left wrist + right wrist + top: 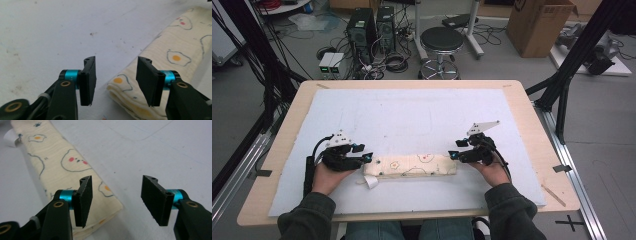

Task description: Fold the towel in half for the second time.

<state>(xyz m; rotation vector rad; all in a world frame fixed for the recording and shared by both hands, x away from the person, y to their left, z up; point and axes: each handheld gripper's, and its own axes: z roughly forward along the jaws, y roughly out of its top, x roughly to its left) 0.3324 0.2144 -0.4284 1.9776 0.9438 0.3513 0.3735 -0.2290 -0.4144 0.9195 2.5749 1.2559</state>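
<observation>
From above, the folded cloth point(410, 165) is seen lying lengthwise across the table point(522, 107) between the left tool point(368, 158) and right tool point(453, 154). In the left gripper view, the left tool point(116, 81) is held open and empty just above the cloth's end point(160, 62). In the right gripper view, the right tool point(116, 200) is likewise open and empty over the opposite end point(67, 167).

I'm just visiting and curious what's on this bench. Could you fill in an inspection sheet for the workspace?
Surface: wooden table under a white mat, lightly stained.
Job's things: folded cloth with an egg print, lying flat near the front edge, white tag at its left end.
Clutter: nothing seen on the mat.
Grippers: left gripper and right gripper open, one at each end of the cloth, nothing between the jaws.
Cables: black cable along the left forearm; tangled cables on the floor.
Surroundings: stool, computer towers, cardboard box.
</observation>
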